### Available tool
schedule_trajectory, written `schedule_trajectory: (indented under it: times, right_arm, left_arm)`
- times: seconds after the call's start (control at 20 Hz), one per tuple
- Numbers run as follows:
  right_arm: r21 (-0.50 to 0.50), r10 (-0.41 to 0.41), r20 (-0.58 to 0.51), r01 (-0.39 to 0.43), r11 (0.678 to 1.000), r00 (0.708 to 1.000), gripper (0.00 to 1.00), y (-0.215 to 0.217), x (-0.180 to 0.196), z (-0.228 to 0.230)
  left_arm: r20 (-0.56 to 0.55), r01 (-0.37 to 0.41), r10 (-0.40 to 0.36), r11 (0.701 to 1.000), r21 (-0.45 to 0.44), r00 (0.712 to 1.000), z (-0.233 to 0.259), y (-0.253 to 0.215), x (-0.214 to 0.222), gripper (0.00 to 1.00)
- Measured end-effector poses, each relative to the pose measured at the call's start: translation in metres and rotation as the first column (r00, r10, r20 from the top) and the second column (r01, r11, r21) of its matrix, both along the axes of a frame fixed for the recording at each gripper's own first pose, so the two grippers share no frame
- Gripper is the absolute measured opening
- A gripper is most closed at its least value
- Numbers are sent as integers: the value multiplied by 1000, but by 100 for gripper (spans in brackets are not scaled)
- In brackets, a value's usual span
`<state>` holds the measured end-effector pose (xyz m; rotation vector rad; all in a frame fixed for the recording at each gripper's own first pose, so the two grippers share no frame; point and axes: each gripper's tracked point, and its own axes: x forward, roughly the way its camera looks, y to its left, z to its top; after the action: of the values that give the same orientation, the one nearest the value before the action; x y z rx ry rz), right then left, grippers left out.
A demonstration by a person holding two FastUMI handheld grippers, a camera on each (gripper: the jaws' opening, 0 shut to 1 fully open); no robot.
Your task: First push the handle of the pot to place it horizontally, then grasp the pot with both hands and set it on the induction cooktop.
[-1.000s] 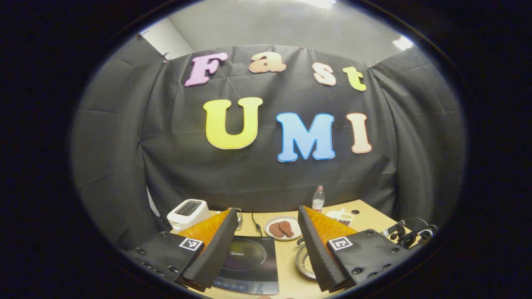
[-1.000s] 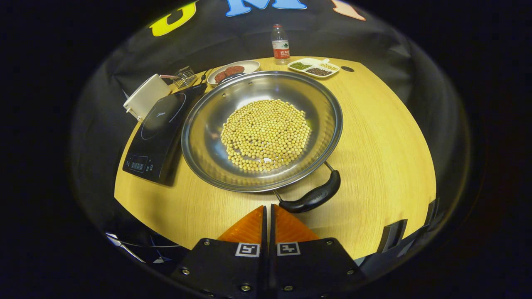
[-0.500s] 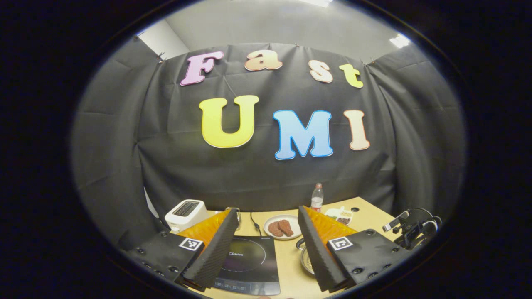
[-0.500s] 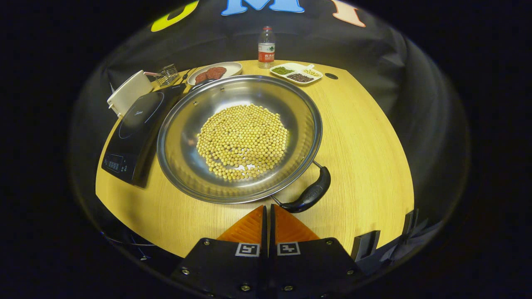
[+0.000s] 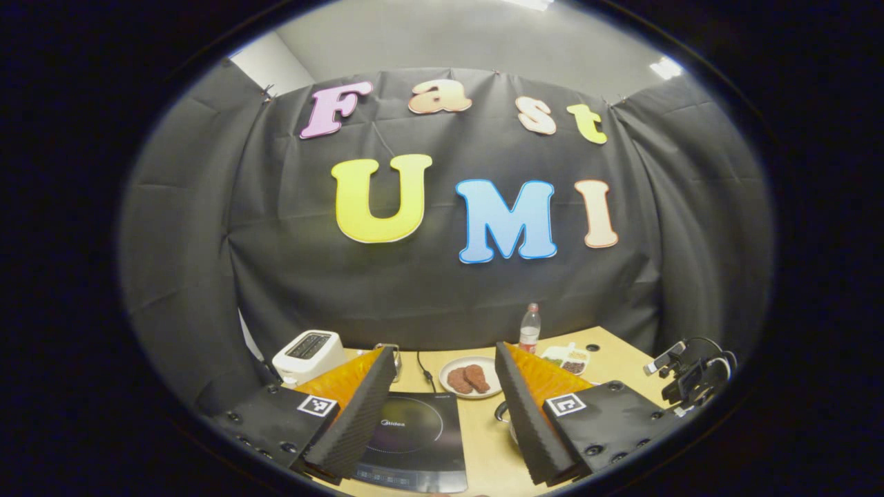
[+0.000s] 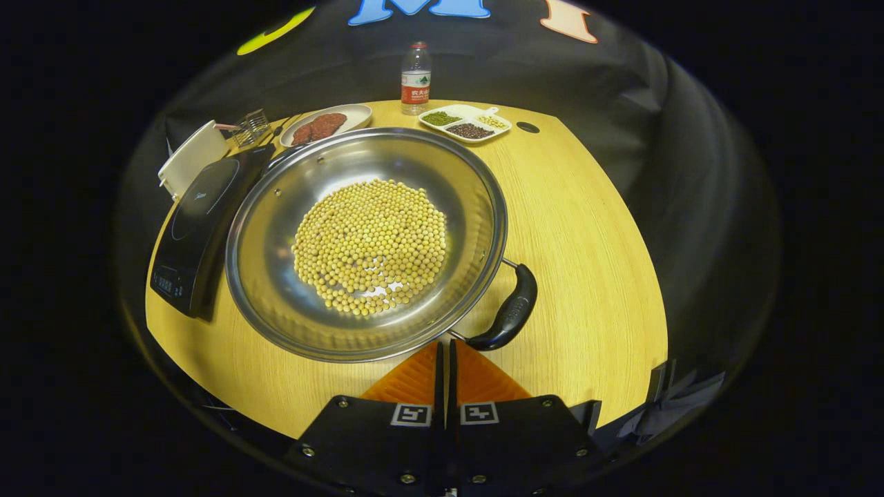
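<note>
Since a second ago the right hand-held gripper, fingers pressed together and empty, has swung the pot handle sideways; left hand-held gripper gapes empty. Pot sits on the worktop beside the induction cooktop; lifting remains.

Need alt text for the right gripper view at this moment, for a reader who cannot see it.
A wide steel pot of soybeans sits on a wooden table, its black handle just beyond the shut right gripper. An induction cooktop lies beside the pot.
</note>
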<state>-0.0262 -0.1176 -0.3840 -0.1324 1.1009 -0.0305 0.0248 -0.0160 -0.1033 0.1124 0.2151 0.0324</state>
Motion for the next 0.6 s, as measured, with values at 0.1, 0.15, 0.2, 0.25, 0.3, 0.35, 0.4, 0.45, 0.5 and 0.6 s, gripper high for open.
schedule_trajectory:
  times: [0.1,0.15,0.2,0.25,0.3,0.35,0.4,0.45,0.5,0.6]
  right_arm:
    - [-12,-5,-2,5,1000,1000,1,-8,6,-1]
    - [-28,-2,-2,2,1000,1000,1,-13,9,-1]
    - [-42,2,0,-2,999,1000,1,-18,12,-1]
    - [-52,2,3,-2,999,1000,1,-22,17,0]
    - [-59,2,2,-1,998,1000,1,-26,19,-1]
    - [-66,4,1,-3,998,1000,1,-30,24,-2]
    - [-77,7,0,-7,997,1000,1,-35,27,-2]
    - [-87,11,-2,-11,996,1000,1,-39,31,-2]
    - [-97,16,-4,-17,995,1000,1,-43,33,-2]
    - [-121,30,-6,-31,992,1000,1,-51,41,-3]
  left_arm:
    - [-4,-2,2,1000,-1,1000,-2,0,0,95]
    - [-7,-2,2,1000,0,1000,-2,0,1,95]
    - [-11,-2,2,1000,2,1000,-4,-1,1,95]
    - [-13,-3,3,1000,5,1000,-5,-1,1,95]
    - [-16,-2,2,1000,7,1000,-7,0,2,95]
    - [-19,-2,3,1000,7,1000,-8,-2,2,95]
    - [-21,-2,2,1000,7,1000,-9,-2,1,95]
    - [-22,-1,1,1000,8,1000,-8,-3,3,95]
    - [-22,0,0,1000,8,1000,-8,-4,4,95]
    - [-25,4,-3,1000,12,1000,-9,-7,6,95]
